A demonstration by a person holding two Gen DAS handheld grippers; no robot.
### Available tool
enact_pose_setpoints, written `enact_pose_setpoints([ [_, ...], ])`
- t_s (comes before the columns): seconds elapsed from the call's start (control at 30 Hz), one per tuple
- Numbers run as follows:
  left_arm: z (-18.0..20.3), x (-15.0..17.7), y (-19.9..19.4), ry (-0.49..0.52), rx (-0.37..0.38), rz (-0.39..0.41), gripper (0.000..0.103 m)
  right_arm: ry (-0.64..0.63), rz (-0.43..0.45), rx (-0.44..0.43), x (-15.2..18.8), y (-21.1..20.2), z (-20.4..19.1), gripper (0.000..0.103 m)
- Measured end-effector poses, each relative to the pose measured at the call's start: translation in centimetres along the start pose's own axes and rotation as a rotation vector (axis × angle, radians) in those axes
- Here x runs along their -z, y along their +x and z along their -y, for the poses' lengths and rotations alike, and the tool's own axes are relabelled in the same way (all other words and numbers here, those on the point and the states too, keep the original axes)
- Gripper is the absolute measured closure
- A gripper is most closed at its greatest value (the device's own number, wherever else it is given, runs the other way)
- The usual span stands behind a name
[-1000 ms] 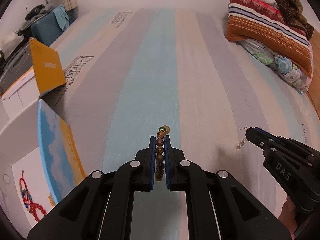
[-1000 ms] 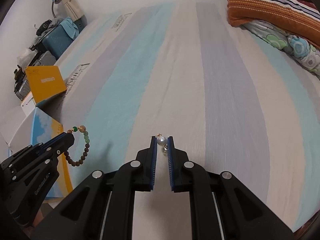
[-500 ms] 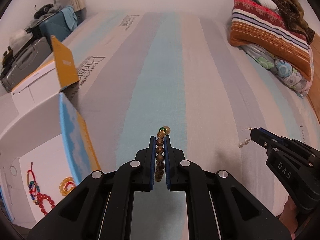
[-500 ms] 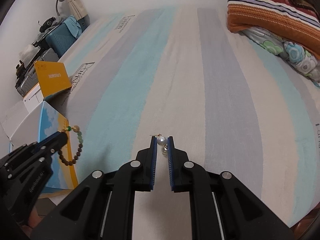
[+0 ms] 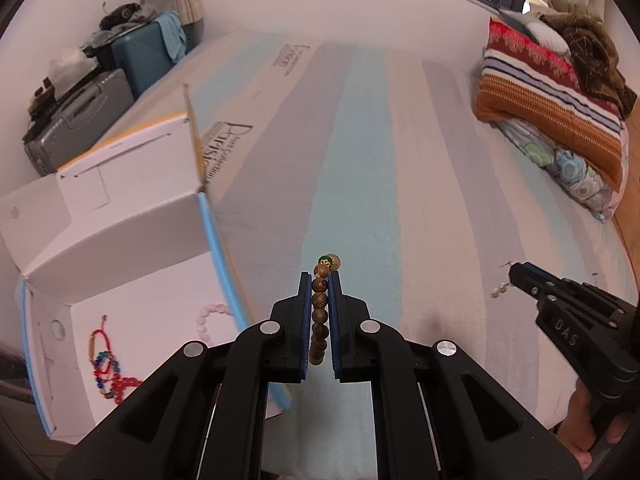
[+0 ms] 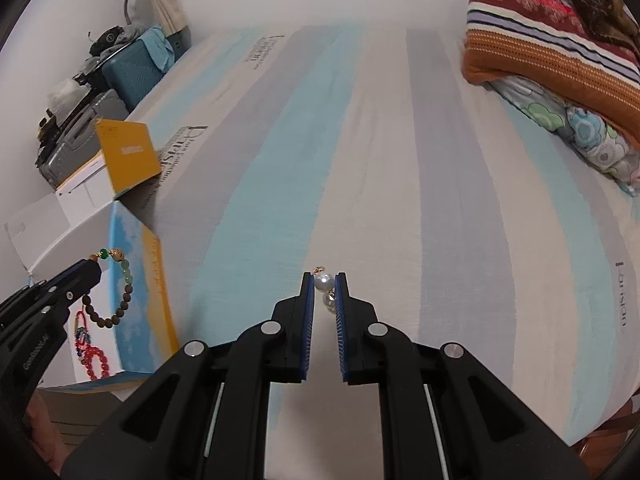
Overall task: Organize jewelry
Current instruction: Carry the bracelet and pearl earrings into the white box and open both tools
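Observation:
My left gripper (image 5: 320, 276) is shut on a brown wooden bead bracelet (image 5: 320, 308) with a green and a gold bead at its top; it hangs above the striped mattress beside the open white box (image 5: 120, 240). In the right wrist view the same bracelet (image 6: 120, 300) dangles from the left gripper (image 6: 94, 270) by the box's blue and yellow wall (image 6: 136, 280). My right gripper (image 6: 323, 276) is shut on a pearl earring (image 6: 325, 286), seen small in the left wrist view as the earring (image 5: 500, 290) under the right gripper (image 5: 514, 270). Inside the box lie a red and coloured bead bracelet (image 5: 108, 368) and a pale pink one (image 5: 208, 316).
A striped mattress (image 6: 380, 160) fills the middle. Striped and floral pillows (image 5: 552, 120) are stacked at the right. Grey and teal suitcases (image 5: 88, 112) stand left of the bed behind the box. The box's yellow flap (image 6: 128, 156) stands up. A hand (image 5: 580, 420) grips the right tool.
Both grippers have risen and drawn back with their jewelry held. The left one has shifted toward the box, whose inside and bracelets now show more fully.

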State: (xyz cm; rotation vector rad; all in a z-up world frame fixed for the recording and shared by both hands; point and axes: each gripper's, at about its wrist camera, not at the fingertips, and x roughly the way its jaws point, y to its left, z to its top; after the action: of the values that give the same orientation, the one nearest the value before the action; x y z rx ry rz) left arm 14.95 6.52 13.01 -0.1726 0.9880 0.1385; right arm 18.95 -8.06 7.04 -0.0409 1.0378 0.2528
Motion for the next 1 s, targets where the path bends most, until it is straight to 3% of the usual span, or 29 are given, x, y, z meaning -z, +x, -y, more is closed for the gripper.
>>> enact_pose_setpoints([
  [0.53, -12.3, 2.9, -4.4, -0.109, -0.107, 0.026, 0.095, -0.167, 0.007, -0.08, 1.3, -1.6, -14.1, 0.093],
  [0.77, -19.0, 5.0, -4.7, -0.19, -0.154, 0.009, 0.095, -0.245, -0.008, -0.122, 2.3, -1.0, -20.5, 0.093],
  [1.0, -23.0, 6.6, -3.7, -0.234, -0.185, -0.018, 0.095, -0.315, -0.042, -0.153, 3.6, 1.3, -25.5, 0.093],
])
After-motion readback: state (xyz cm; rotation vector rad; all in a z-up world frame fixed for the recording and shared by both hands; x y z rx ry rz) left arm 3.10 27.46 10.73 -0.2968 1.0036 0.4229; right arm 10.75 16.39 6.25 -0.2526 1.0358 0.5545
